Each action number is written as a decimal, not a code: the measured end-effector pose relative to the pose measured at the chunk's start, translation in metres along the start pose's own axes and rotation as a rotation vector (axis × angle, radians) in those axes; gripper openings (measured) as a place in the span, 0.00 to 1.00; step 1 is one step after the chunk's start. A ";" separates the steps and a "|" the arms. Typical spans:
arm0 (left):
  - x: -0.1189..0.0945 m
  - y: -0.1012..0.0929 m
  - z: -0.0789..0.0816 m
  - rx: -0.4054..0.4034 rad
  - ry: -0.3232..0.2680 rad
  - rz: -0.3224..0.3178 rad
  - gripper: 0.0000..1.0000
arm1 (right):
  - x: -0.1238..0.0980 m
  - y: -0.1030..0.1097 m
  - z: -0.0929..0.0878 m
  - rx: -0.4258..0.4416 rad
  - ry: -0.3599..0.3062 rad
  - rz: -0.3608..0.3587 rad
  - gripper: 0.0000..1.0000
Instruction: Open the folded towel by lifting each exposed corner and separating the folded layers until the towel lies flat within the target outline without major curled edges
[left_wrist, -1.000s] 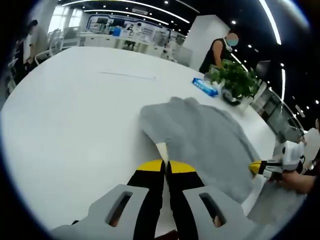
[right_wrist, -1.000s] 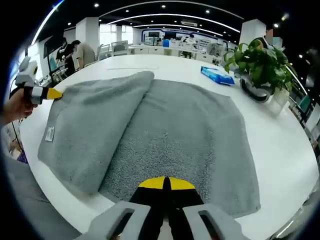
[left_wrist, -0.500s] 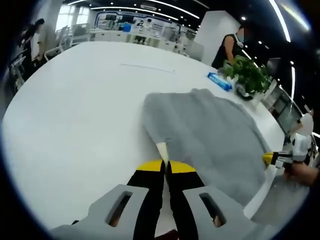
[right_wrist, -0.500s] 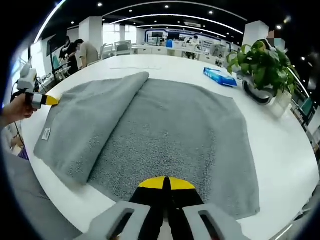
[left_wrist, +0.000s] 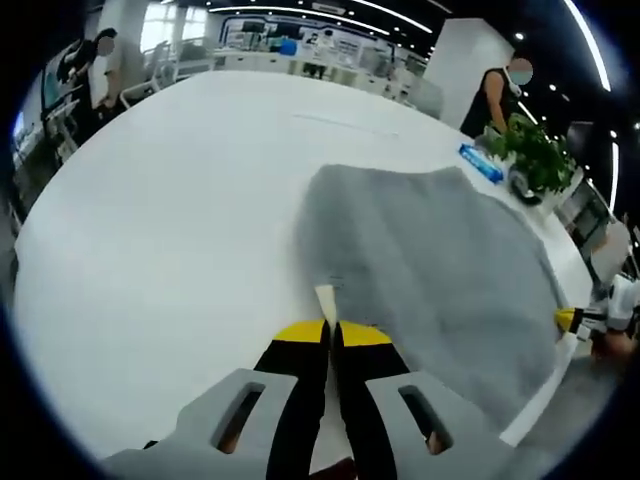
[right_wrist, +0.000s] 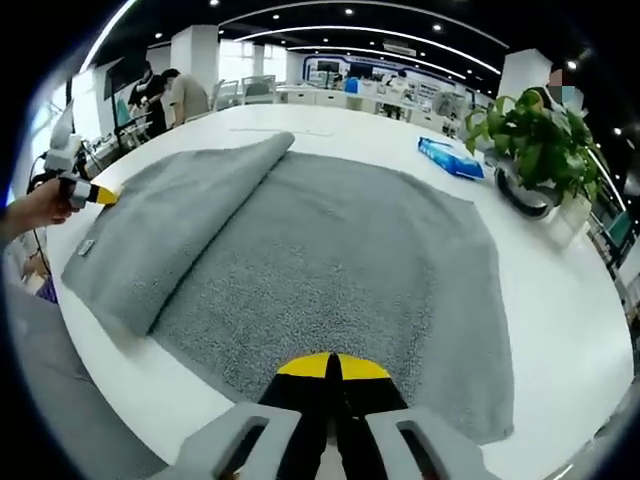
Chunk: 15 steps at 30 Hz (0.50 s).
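Ahead of my right gripper (right_wrist: 330, 368), whose jaws are closed on the near edge of the towel (right_wrist: 340, 260), the grey cloth spreads across the white counter (right_wrist: 560, 300) in a single layer over most of its width. To the left of those jaws one flap (right_wrist: 165, 225) is folded over, its rolled crease running away from me toward the far edge, with a small label near its near corner.

My left gripper (left_wrist: 330, 335) has its jaws pressed together just at the towel's edge, where a small pale tag pokes up between the tips; whether they pinch cloth or just the tag I cannot tell for sure. From there the towel (left_wrist: 430, 260) lies ahead and to the right of my left jaws.

By my judgement the unfolding is well along but unfinished: the flap has to come fully off the lower layer and lie flat. I can see no target outline on the counter. A potted plant (right_wrist: 530, 140) and a blue packet (right_wrist: 448, 156) sit beyond the far right corner, apart from the towel.
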<state>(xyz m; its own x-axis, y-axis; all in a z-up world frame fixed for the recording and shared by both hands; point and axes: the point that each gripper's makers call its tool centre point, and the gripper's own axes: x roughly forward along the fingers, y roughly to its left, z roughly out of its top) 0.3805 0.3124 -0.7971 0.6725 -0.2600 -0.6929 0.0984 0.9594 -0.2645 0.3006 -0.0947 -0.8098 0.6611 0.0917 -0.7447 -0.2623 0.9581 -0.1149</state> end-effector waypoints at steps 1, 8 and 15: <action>0.000 0.001 -0.001 0.001 0.003 0.003 0.02 | 0.000 0.000 0.000 -0.008 0.002 -0.003 0.00; -0.003 0.012 -0.001 0.004 0.006 0.021 0.02 | -0.001 0.000 -0.001 -0.010 -0.001 0.001 0.00; -0.012 0.037 0.002 0.047 0.019 0.080 0.02 | 0.000 -0.002 -0.001 -0.008 0.006 0.004 0.00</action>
<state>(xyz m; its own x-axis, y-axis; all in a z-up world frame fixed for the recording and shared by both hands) 0.3776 0.3514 -0.7973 0.6660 -0.1839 -0.7229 0.0794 0.9811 -0.1765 0.3004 -0.0968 -0.8098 0.6559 0.0936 -0.7490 -0.2701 0.9557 -0.1171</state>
